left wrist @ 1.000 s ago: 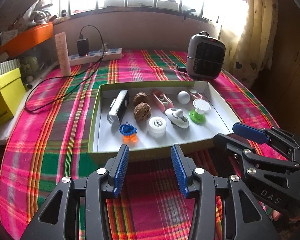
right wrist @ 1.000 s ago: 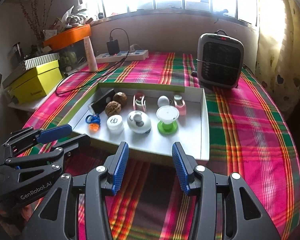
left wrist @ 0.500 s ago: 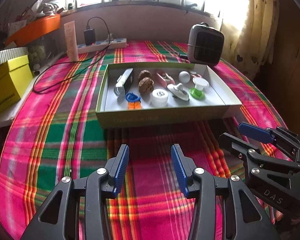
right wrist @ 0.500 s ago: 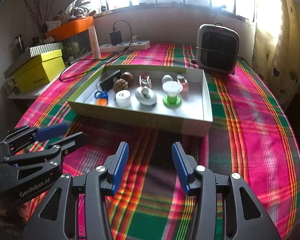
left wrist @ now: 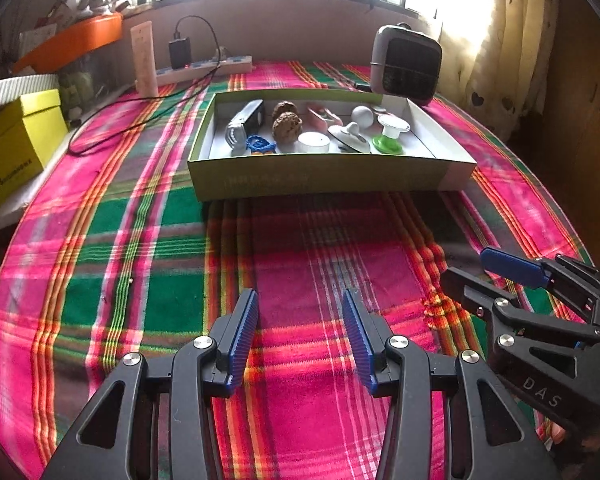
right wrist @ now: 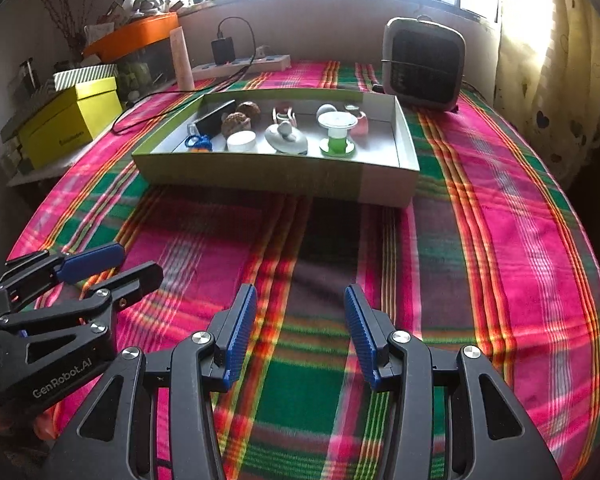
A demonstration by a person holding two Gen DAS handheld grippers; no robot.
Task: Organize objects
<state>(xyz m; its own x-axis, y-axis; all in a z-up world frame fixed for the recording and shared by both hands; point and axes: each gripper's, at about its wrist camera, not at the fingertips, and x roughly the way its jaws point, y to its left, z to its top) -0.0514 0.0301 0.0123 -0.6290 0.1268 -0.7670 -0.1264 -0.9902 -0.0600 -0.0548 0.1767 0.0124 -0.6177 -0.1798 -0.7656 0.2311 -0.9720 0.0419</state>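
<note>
A shallow green-sided box [left wrist: 324, 176] [right wrist: 260, 172] sits on the plaid cloth, holding several small objects in a row: a black and silver device [left wrist: 246, 124], two brown walnuts [left wrist: 286, 126], a blue and orange toy [left wrist: 260, 145], a white round lid [left wrist: 314, 142], a white knobbed lid [right wrist: 286, 138] and a green-based stand [right wrist: 337, 128]. My left gripper [left wrist: 300, 316] is open and empty over bare cloth well in front of the box. My right gripper [right wrist: 300, 316] is open and empty too, beside it; each shows at the edge of the other's view.
A grey fan heater [right wrist: 422, 64] stands behind the box at the right. A power strip [left wrist: 204, 70] with charger and cable lies at the back left, near a yellow box [right wrist: 66, 124] and an orange tray [left wrist: 72, 40]. A curtain [left wrist: 500, 40] hangs at the right.
Both grippers have drawn back from the box toward the near edge of the table and sunk a little. The box now looks smaller and farther away. Jaw gaps are unchanged.
</note>
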